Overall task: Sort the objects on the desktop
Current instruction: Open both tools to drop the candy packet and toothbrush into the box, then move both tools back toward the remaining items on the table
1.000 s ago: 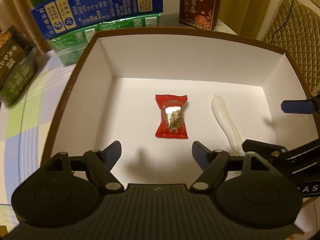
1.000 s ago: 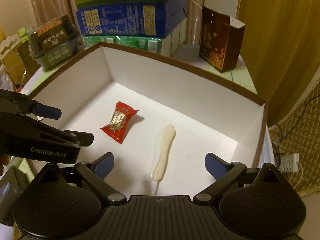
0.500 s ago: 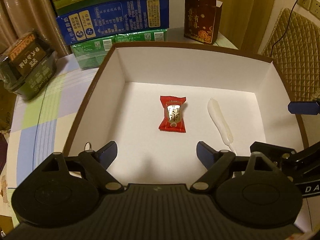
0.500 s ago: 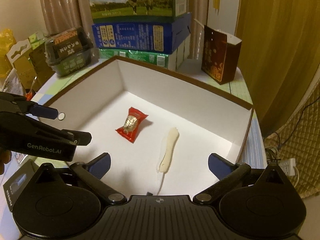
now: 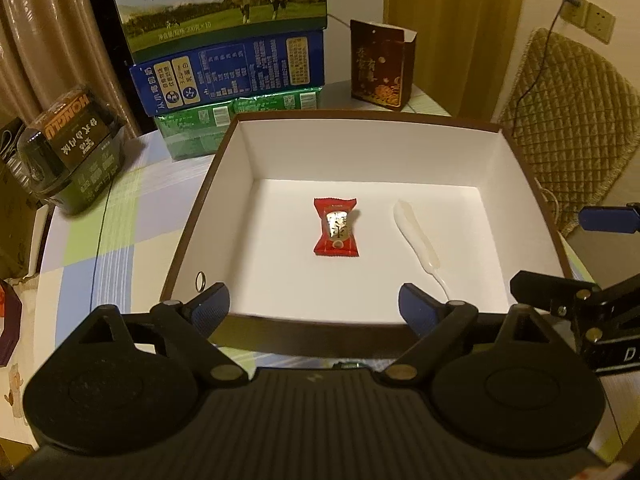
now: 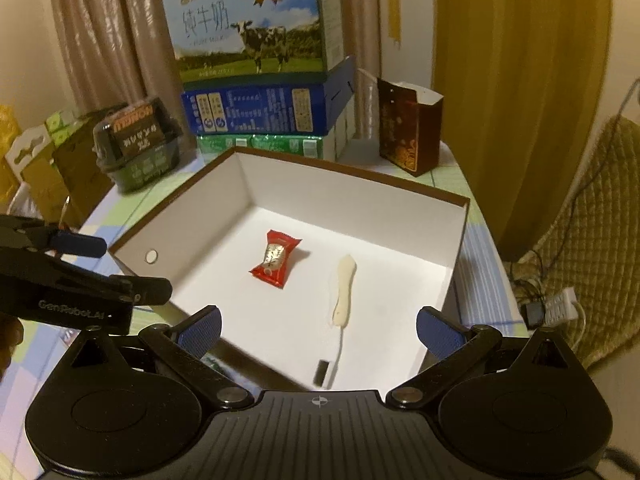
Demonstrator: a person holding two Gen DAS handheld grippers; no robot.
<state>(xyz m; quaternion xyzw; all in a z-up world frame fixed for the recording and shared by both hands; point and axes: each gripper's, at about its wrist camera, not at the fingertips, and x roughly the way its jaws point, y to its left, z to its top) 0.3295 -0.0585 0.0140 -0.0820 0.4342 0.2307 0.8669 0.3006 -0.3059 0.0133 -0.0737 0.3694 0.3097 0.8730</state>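
A brown box with a white inside (image 5: 208, 184) (image 6: 460, 240) sits on the table. In it lie a red candy packet (image 5: 335, 227) (image 6: 275, 259) and a white soft sachet with a thin tail (image 5: 416, 236) (image 6: 344, 288). My left gripper (image 5: 314, 308) is open and empty, above the box's near wall. My right gripper (image 6: 318, 328) is open and empty, above the near right part of the box. Each gripper shows at the side of the other's view: the right one (image 5: 576, 256), the left one (image 6: 100, 264).
Stacked milk cartons (image 5: 228, 32) (image 6: 256, 60) stand behind the box, with a dark red paper bag (image 5: 380, 64) (image 6: 408, 128) to their right. A dark wrapped package (image 5: 76, 148) (image 6: 136, 144) lies at the left. A quilted chair (image 5: 568, 120) stands to the right.
Both grippers have pulled back and up from the box, which now shows smaller and whole. Candy and sachet have not moved.
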